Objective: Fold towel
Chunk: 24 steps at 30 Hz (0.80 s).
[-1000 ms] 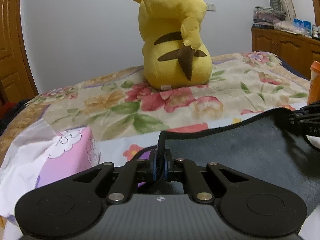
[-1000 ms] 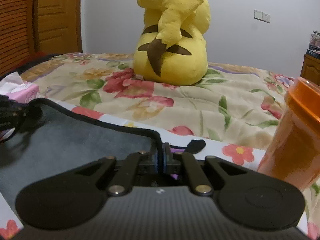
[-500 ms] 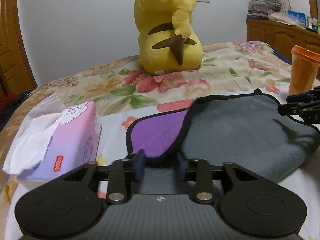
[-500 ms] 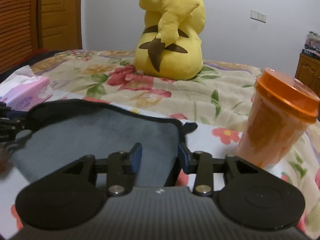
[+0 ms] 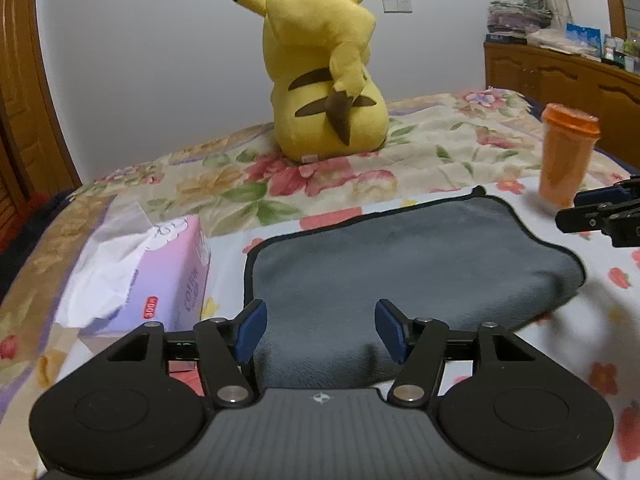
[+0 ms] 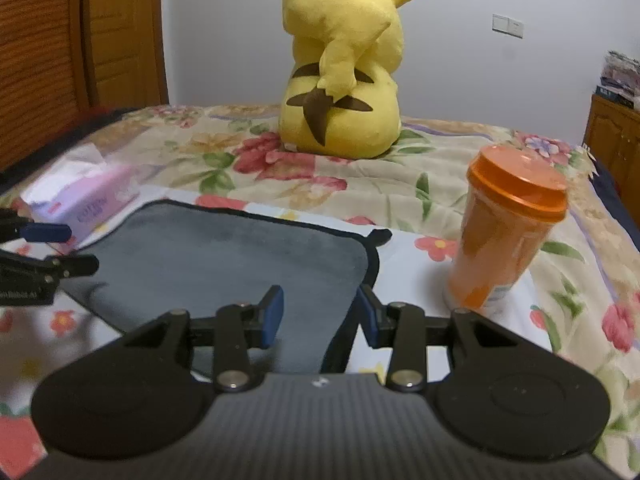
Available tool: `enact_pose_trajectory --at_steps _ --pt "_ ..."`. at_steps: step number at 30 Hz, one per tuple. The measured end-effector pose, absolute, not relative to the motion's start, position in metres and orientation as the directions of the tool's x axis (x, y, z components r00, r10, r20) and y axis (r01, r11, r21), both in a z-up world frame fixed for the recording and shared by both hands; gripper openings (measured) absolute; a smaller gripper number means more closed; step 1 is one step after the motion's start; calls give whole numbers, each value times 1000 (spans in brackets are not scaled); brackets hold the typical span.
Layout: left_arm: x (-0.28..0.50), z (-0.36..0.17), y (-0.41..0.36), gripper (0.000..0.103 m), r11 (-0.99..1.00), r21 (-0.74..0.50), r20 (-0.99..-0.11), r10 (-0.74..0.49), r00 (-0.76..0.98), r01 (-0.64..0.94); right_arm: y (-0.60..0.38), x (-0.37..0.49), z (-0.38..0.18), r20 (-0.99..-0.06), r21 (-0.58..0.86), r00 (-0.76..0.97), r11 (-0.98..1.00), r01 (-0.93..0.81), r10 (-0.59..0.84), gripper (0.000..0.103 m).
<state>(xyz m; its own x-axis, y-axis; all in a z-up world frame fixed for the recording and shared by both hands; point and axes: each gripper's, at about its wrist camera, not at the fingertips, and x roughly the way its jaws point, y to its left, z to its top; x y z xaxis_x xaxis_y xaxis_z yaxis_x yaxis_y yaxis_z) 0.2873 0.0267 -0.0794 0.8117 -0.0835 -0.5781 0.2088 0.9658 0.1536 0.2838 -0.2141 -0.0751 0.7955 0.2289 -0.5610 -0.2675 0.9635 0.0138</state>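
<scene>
Floral bedspread [image 5: 452, 148] bears folded grey towel [image 5: 400, 264], white wall [image 5: 160, 48] behind.

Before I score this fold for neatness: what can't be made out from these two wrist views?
- Near edge of the gray towel: hidden in both views by the gripper bodies.
- Layers under the towel: not visible from either view.
- Tissue box print: too small and blurred.
- Orange cup label: blurred, right wrist view.
- Left gripper and right gripper: jaws open, empty.

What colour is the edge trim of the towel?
Black, around the grey towel; the right wrist view shows it best.
</scene>
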Motion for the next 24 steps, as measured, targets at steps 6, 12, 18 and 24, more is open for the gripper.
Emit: enact_pose_trajectory --at_steps 6,12,18,24 --pt "263 -55 23 70 965 159 -561 -85 824 208 -213 263 -59 -561 1 797 962 -271 225 41" --pt "232 -33 20 79 965 150 -546 -102 832 216 -211 236 -44 -553 -10 802 960 -280 228 42" --pt "207 -22 21 92 967 142 -544 -103 832 212 -208 215 -32 -543 -6 807 960 -280 232 42" --pt "189 -16 19 101 969 127 -533 -113 838 211 -207 199 -24 -534 -3 814 963 -270 227 59"
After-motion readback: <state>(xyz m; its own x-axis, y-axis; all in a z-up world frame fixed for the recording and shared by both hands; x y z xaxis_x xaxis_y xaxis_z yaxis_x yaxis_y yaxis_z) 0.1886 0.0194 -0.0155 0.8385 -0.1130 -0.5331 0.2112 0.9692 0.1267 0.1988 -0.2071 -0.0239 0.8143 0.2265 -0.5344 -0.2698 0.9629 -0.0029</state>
